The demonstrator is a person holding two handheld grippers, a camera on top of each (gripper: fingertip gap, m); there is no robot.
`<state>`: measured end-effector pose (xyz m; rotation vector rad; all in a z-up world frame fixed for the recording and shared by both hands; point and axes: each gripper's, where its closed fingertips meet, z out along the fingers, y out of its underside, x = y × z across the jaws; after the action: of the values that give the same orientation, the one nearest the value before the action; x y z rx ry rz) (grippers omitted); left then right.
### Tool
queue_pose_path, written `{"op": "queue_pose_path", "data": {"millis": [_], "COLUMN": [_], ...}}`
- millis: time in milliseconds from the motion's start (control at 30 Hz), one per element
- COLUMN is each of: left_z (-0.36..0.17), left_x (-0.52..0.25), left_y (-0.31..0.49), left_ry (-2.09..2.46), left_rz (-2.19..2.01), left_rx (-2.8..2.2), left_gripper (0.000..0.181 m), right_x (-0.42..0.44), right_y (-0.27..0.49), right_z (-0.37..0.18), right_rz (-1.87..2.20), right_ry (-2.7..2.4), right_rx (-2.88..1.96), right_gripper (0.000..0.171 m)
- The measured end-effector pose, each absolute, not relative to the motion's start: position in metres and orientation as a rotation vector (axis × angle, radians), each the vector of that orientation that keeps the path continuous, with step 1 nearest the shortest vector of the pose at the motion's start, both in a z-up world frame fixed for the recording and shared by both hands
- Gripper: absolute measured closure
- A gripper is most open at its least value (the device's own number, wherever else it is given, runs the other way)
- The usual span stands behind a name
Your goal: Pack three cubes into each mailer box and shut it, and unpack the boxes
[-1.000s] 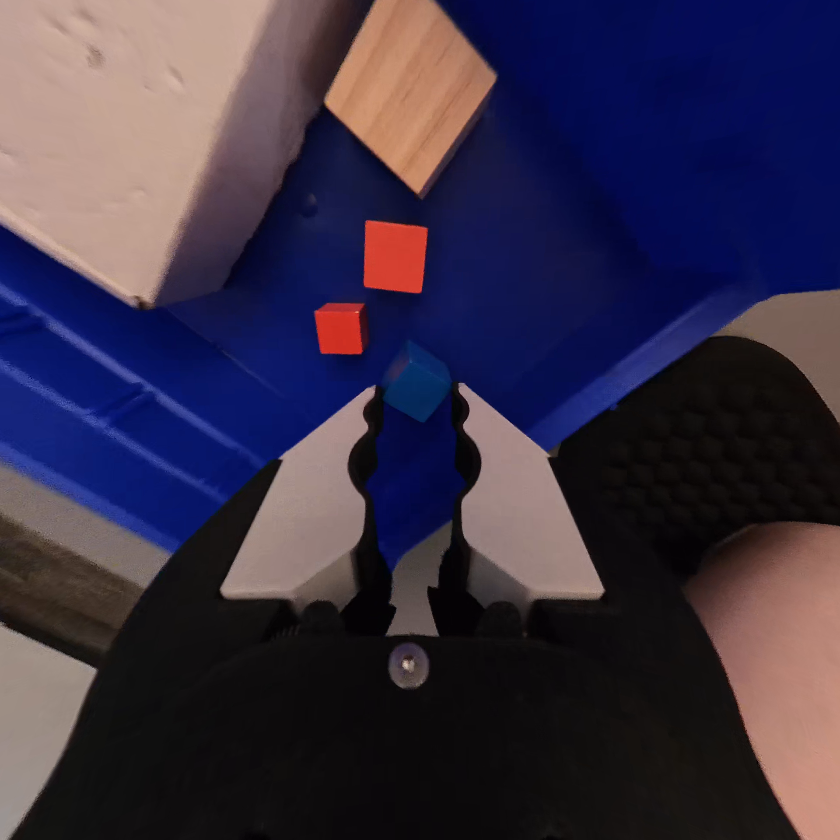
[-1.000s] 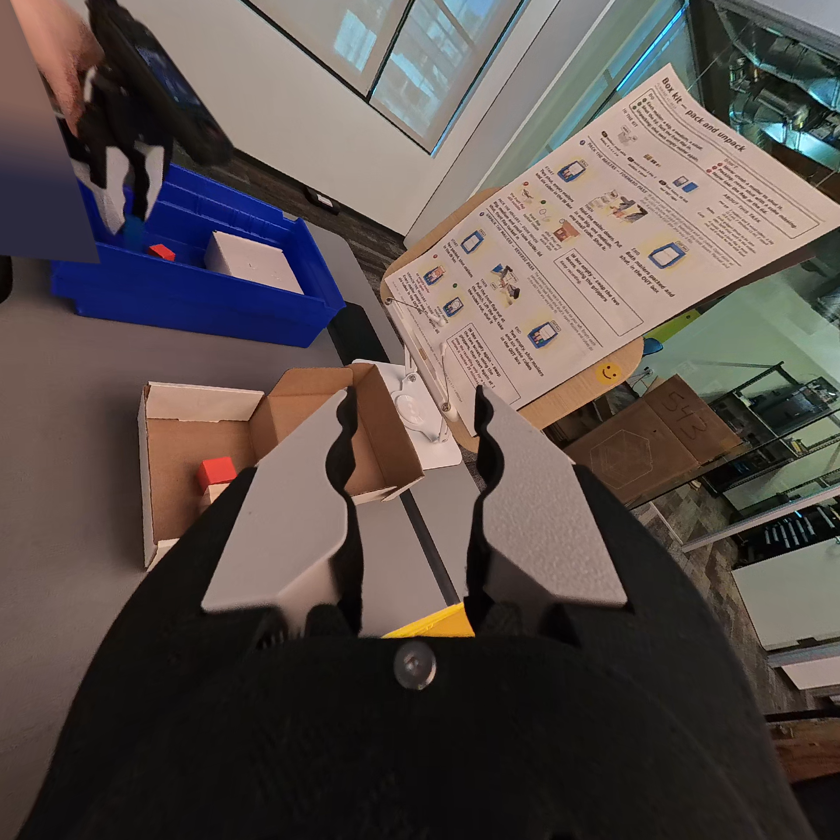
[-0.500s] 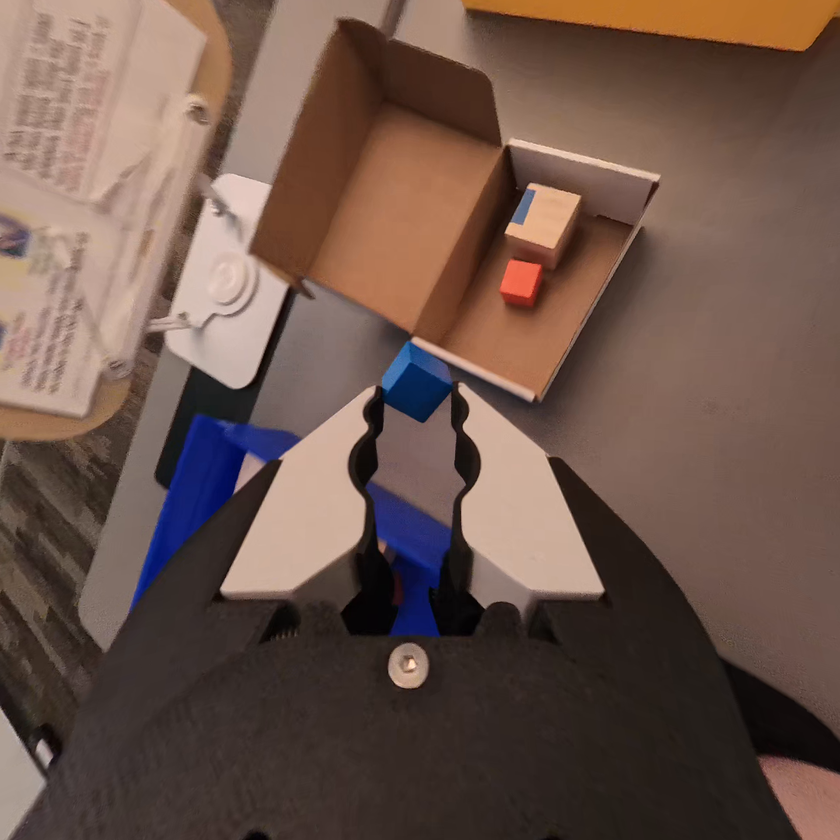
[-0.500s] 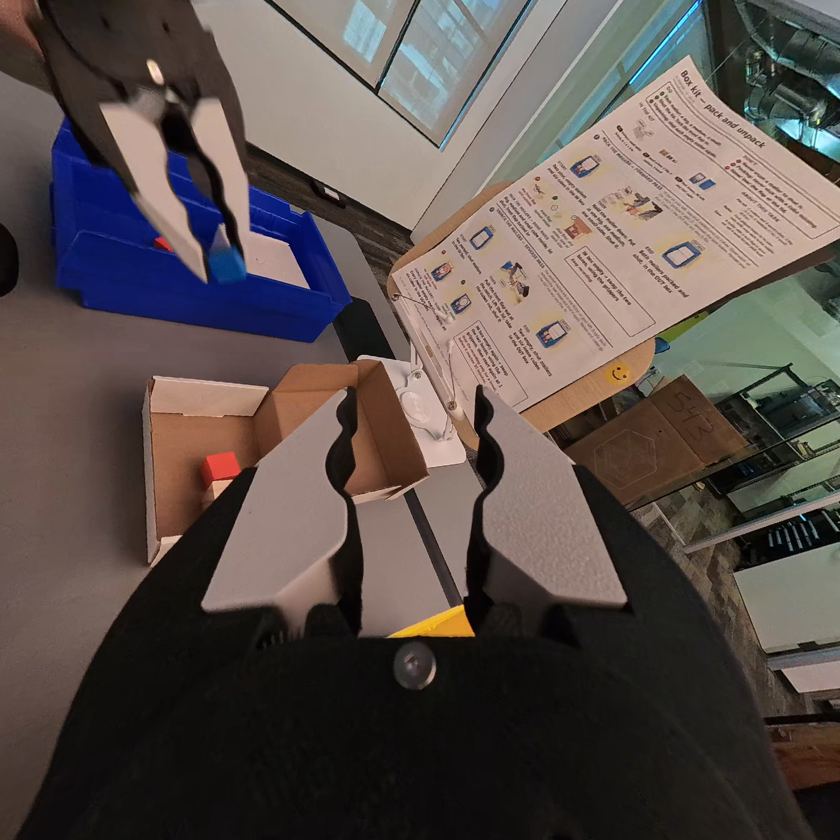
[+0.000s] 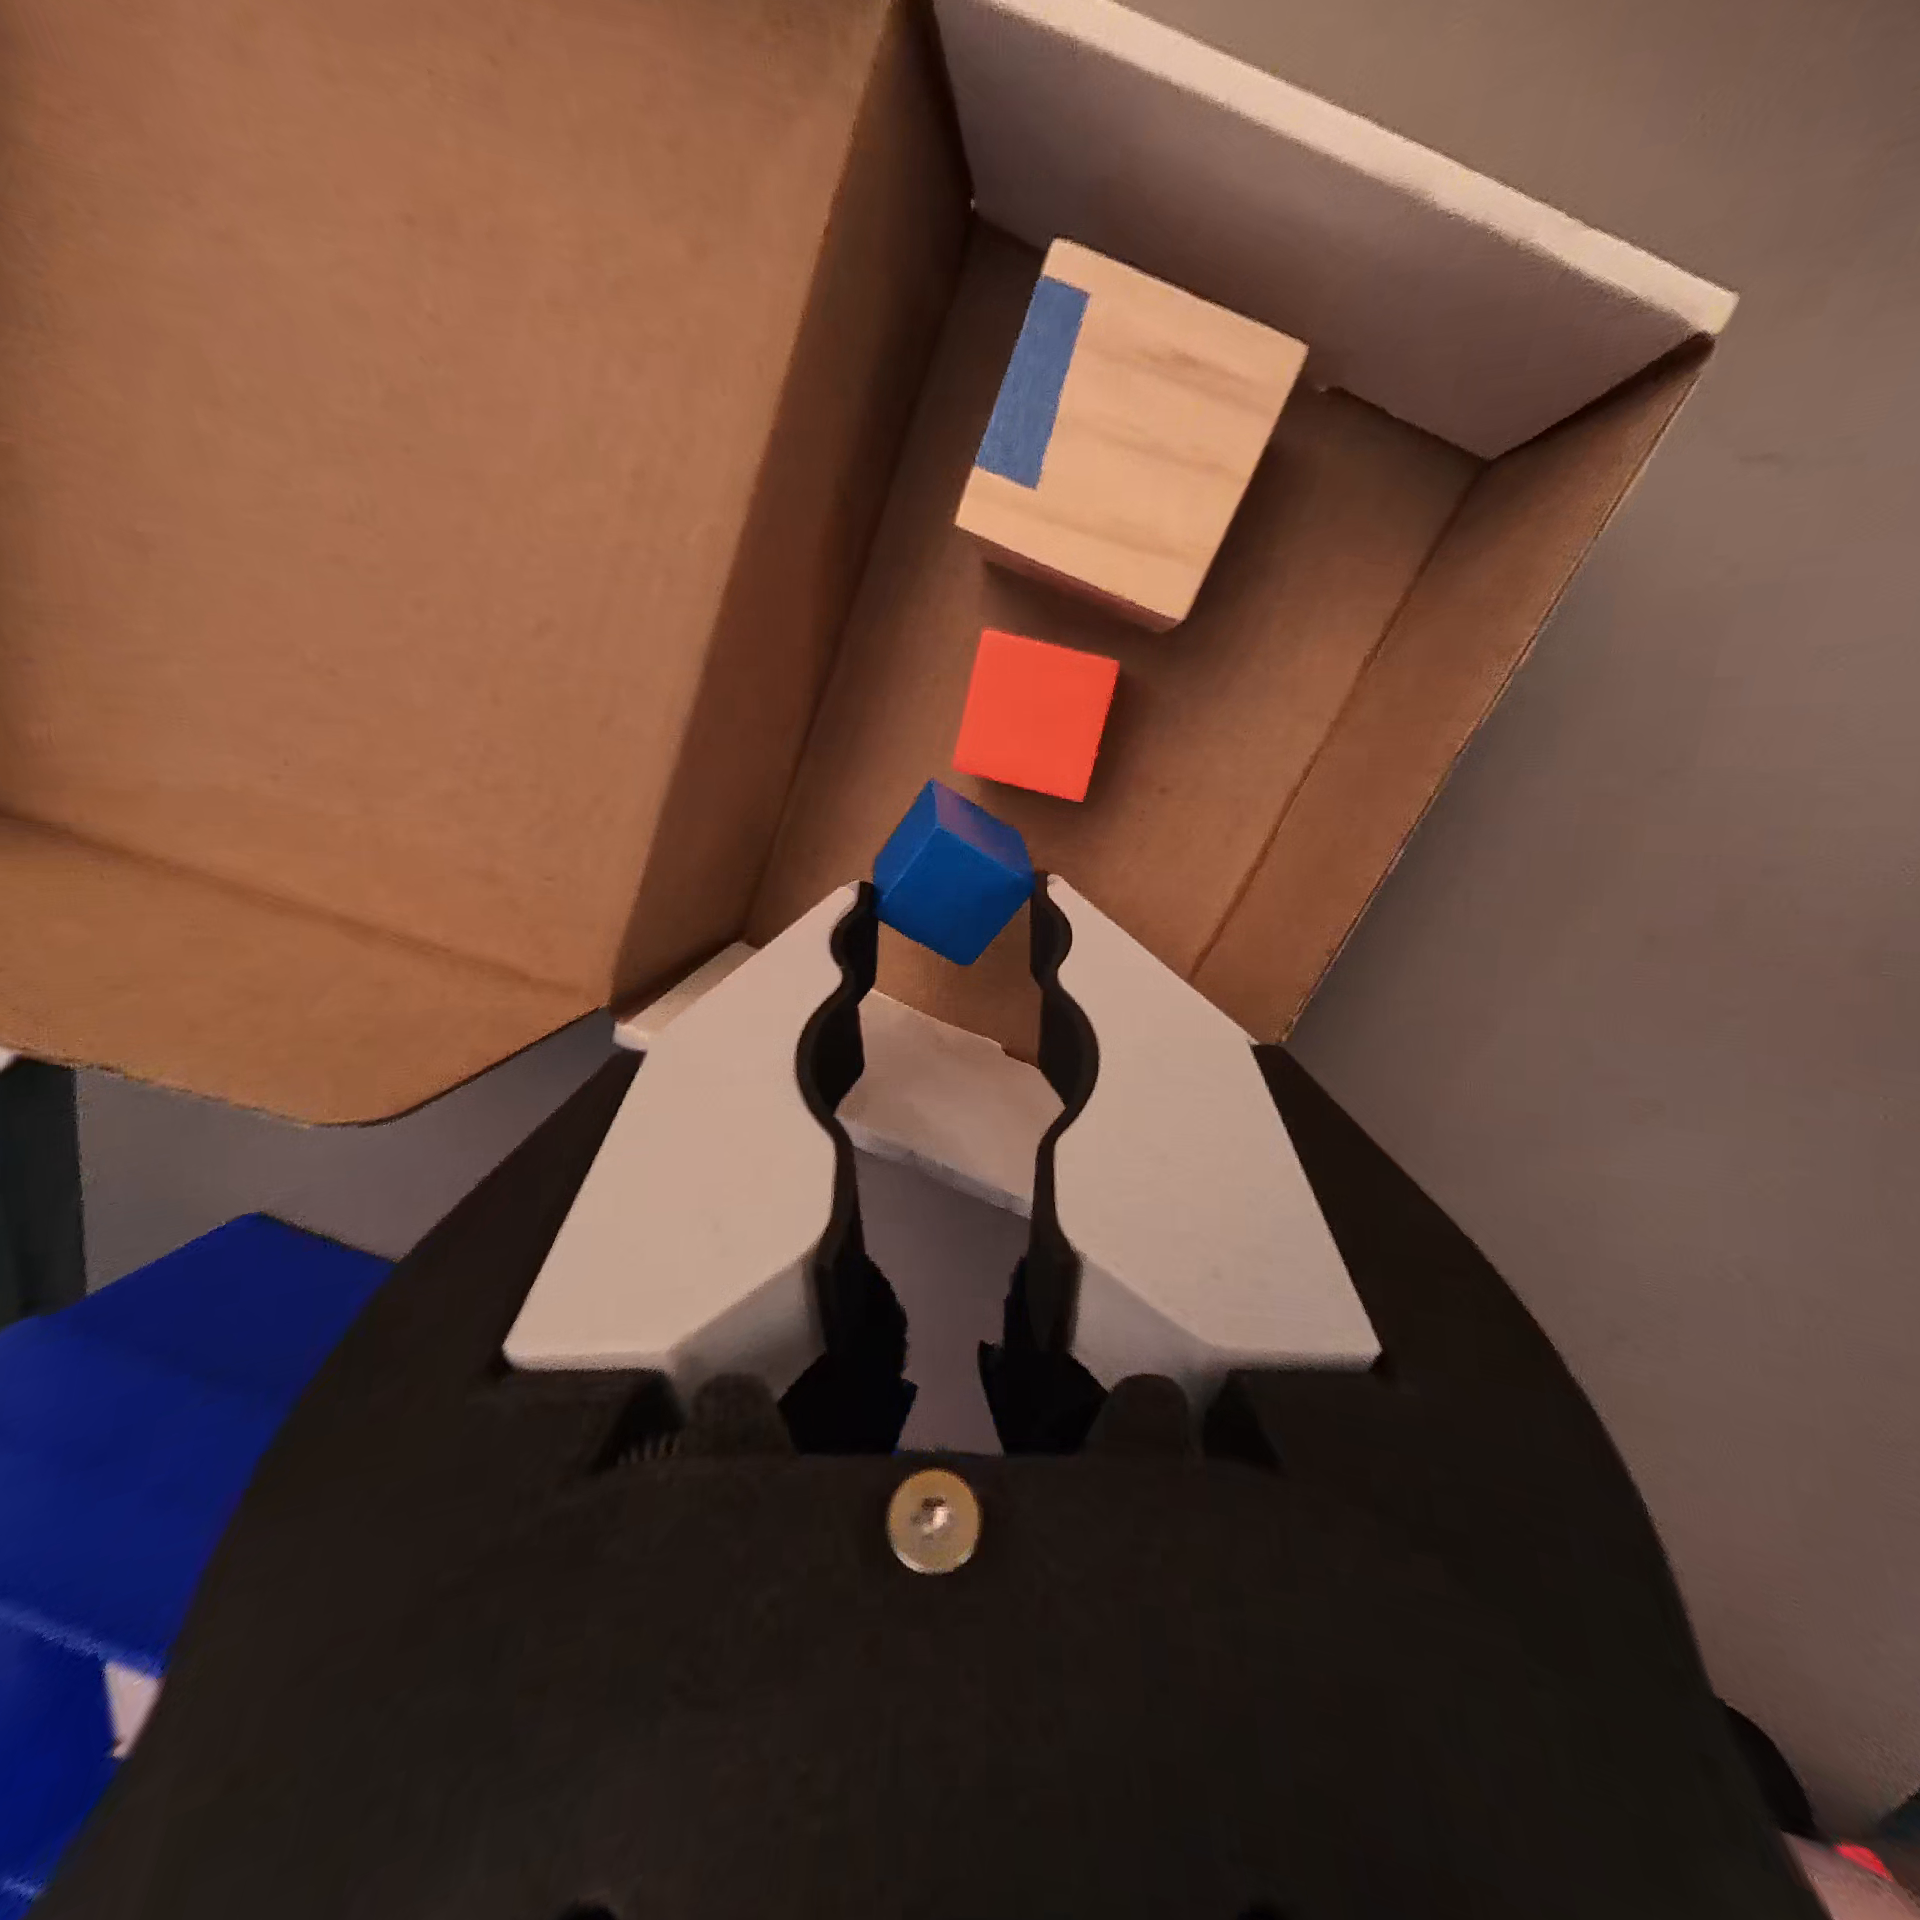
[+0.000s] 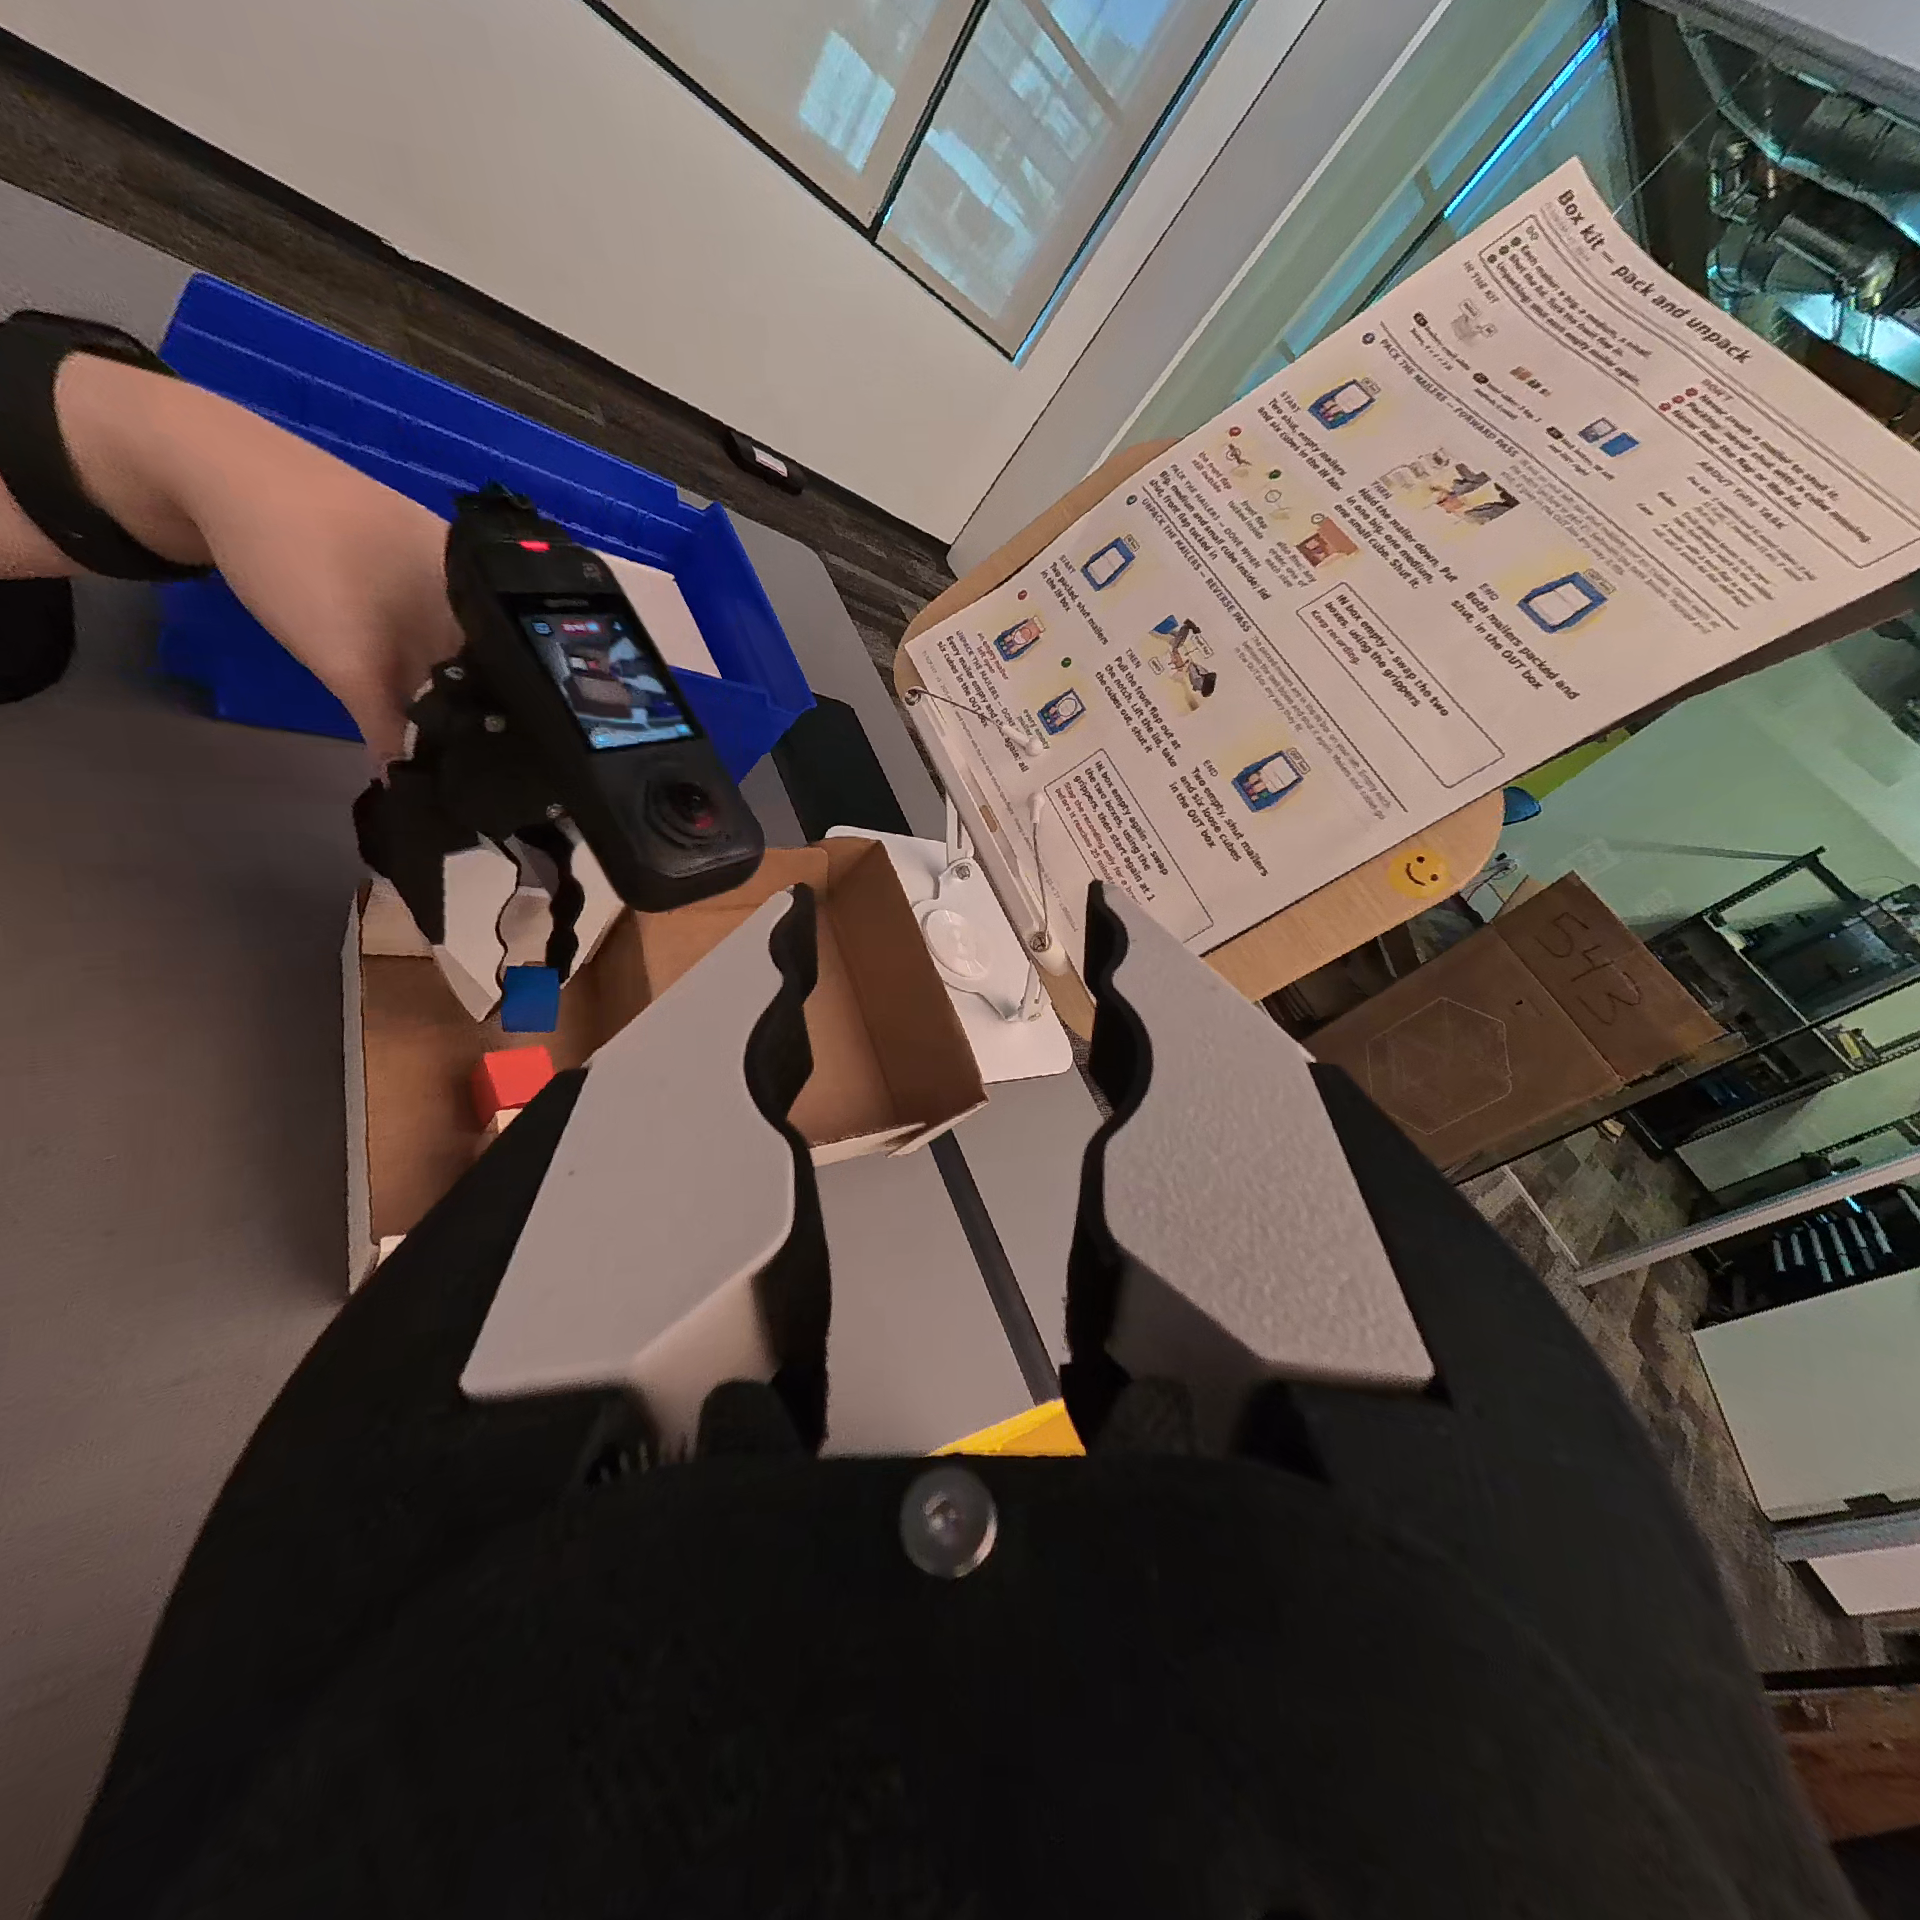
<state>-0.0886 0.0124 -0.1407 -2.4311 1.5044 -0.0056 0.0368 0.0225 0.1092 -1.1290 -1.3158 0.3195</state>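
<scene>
Carried from the bin, the left tongs [image 5: 951, 902] now grip a blue cube [image 5: 954, 875] above the box [image 5: 1382, 665], beside its red cube [image 5: 1035, 714], while the right tongs [image 6: 943, 940] stay open.

- An office or lab space: glass partition walls [image 6: 1714, 852] and a big interior window [image 6: 935, 135].
- A grey worktable [image 6: 156, 1039] with a blue parts bin [image 6: 416, 436].
- A printed instruction sheet [image 6: 1403, 582] clipped upright.
- Cardboard cartons [image 6: 1507, 1018] and shelving beyond the glass.
</scene>
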Motion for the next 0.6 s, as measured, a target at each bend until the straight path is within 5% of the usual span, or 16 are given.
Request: {"op": "queue_pose_path", "data": {"millis": [600], "left_z": [-0.159], "left_x": [-0.092], "left_y": [0.007], "left_ry": [1.519], "left_rz": [0.070], "left_rx": [-2.592], "left_gripper": [0.153], "right_x": [0.012], "right_y": [0.029], "right_z": [0.084], "right_rz": [0.333], "right_ry": [-1.395], "right_rx": [-1.173], "right_gripper": [0.120]}}
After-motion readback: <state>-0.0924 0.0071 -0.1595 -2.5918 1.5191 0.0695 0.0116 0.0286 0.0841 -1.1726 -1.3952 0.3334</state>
